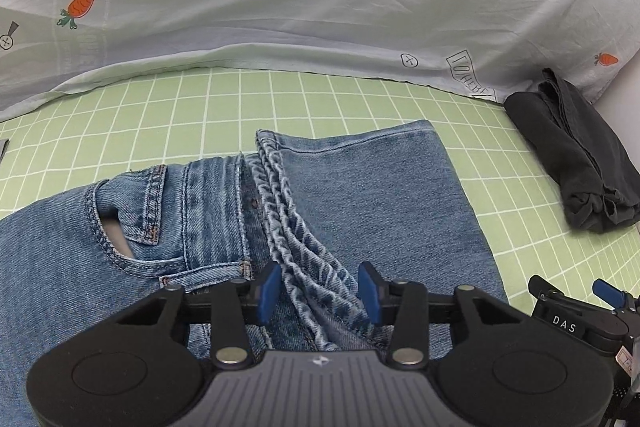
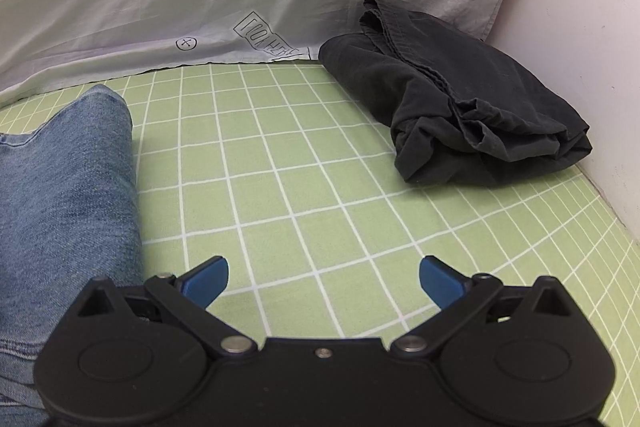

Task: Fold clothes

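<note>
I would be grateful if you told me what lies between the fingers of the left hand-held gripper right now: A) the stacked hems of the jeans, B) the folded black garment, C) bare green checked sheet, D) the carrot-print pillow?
A: the left hand-held gripper has its blue pads open on either side of the stacked hems of the jeans, while the black garment lies apart to the right.

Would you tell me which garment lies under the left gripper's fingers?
The blue jeans: the left gripper straddles their hems, whereas the folded black garment lies apart, by the wall.
</note>
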The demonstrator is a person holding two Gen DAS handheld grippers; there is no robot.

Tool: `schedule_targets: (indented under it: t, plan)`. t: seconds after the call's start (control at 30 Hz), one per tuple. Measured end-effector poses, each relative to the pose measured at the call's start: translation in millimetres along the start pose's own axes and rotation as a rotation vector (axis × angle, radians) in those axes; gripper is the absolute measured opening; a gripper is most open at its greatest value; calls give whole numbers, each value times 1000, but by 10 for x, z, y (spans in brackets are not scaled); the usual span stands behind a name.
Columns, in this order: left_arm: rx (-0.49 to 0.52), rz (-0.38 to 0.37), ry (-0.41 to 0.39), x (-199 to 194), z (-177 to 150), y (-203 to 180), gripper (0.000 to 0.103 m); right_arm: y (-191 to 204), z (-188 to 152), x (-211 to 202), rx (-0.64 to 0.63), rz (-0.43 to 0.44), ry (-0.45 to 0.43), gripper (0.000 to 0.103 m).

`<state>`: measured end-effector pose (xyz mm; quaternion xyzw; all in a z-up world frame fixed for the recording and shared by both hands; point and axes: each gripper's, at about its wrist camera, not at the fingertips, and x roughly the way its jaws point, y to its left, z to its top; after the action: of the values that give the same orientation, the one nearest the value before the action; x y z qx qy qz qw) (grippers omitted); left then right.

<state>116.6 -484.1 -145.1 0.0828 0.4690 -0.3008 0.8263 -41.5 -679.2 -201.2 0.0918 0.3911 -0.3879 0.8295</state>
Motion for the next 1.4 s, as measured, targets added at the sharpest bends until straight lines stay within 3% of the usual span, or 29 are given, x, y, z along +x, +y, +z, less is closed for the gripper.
schedule_targets:
  t: [0.13,0.27,0.33,0.4,0.5,0.7,0.8,1.0,1.17,1.23,1.4]
  plan:
    - [8,34,28,130,-29,-33,52,-10,-21,38,6,-7,16,103]
    - [48,68,34,214,-56,-97,50,14,-42,45,-4,0,25,103]
    - [88,70,25,211,-71,-139,19,25,-48,39,-8,4,26,103]
    - [108,63,17,195,-88,-160,17,44,-57,33,-20,2,24,103]
    - [167,73,-20,90,-108,-213,14,58,-65,19,-34,-4,22,103]
    - [292,85,-191,-403,-118,-307,14,69,-73,-55,-44,-1,8,103]
    - [285,100,-263,-648,-118,-228,14,101,-76,-104,-54,10,0,103]
    - [151,172,-328,-1015,-161,208,14,190,-81,-194,-92,29,-22,103]
    - [-129,170,-372,-1503,-265,865,14,264,-89,-265,-123,42,-37,103]
    - [-181,211,-382,-1651,-331,1081,14,287,-100,-276,-133,47,-38,103]
    - [-351,303,-297,-1550,-677,1673,17,415,-127,-316,-178,65,-40,103]
